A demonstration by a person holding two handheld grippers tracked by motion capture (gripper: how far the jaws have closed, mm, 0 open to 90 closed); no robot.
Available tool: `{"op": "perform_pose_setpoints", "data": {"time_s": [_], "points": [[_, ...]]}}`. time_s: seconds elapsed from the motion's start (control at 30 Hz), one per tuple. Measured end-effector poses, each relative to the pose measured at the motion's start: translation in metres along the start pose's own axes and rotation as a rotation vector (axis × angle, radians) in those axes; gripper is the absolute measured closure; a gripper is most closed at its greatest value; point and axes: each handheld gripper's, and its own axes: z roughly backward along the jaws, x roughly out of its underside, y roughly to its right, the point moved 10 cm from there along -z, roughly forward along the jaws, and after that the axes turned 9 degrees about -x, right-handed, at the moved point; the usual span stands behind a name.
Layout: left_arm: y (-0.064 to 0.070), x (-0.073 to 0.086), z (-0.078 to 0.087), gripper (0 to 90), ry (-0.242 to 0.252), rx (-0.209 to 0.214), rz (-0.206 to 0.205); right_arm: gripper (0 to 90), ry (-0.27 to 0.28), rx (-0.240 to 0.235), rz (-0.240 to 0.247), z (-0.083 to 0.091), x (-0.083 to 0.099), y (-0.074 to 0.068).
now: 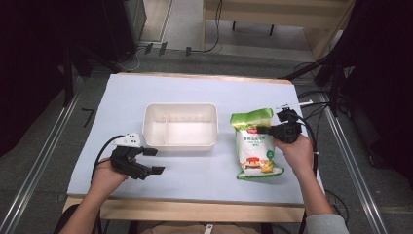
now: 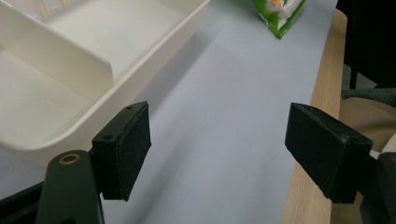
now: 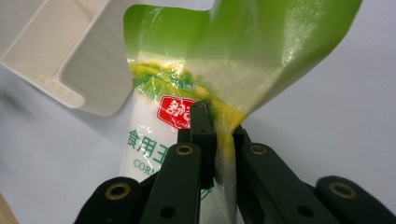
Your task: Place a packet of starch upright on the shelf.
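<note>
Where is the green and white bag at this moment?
In the high view the bag lies on the right part of the table, just right of the white tray. The right gripper is shut on its edge.

Overhead forward-down; close tong cameras, perhaps tilted.

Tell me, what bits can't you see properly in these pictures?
- The bag: its small printed words are too tiny to read in the high view, and the right gripper covers part of them in the right gripper view.
- The white tray: the left gripper view's edge cuts off most of it.
- What's inside the bag: the wrapper hides it.
</note>
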Motion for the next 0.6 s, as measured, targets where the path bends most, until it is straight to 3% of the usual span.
{"op": "perform_pose_setpoints", "data": {"time_s": [0.3,0.6], "points": [[0.0,-0.001,0.001,23.2,0.004,0.0,0.001,89.7,0.043,-0.007,0.012,0.026,-0.002,-0.012],[-0.001,-0.001,0.002,23.2,0.011,-0.009,0.003,89.8,0.083,0.004,0.07,0.038,-0.011,-0.026]]}}
